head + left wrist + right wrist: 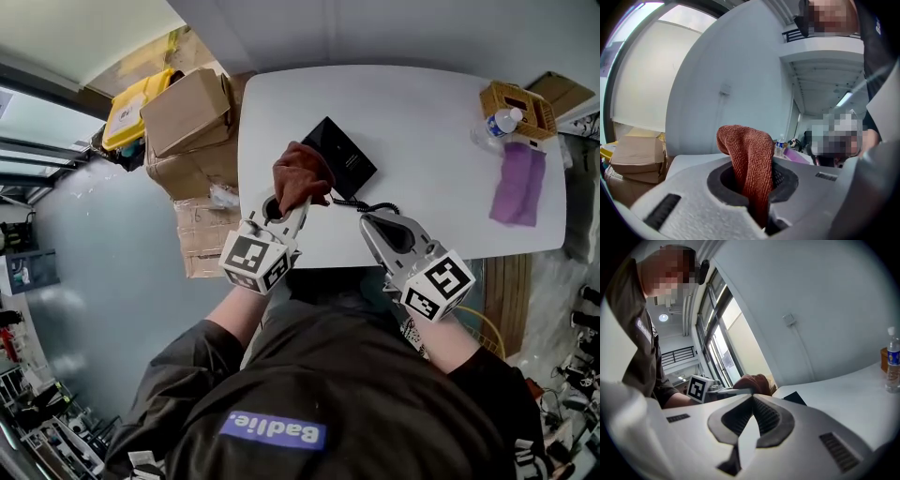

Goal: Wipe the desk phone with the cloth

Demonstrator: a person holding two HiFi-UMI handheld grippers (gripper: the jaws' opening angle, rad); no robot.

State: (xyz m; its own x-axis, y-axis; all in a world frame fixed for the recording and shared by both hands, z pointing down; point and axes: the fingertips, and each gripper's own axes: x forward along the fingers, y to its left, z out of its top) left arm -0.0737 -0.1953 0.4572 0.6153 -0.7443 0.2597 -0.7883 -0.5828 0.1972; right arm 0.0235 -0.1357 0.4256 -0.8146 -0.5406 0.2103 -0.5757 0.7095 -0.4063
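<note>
A black desk phone lies on the white table near its front edge, and its coiled cord trails toward me. My left gripper is shut on a red-brown cloth, which bunches up beyond the jaws against the phone's near left corner. In the left gripper view the cloth stands pinched between the jaws. My right gripper is shut with nothing in it, over the front edge by the cord. The right gripper view shows the cloth and a corner of the phone.
Cardboard boxes and a yellow object stand left of the table. At the far right corner are a wicker basket, a water bottle and a purple cloth.
</note>
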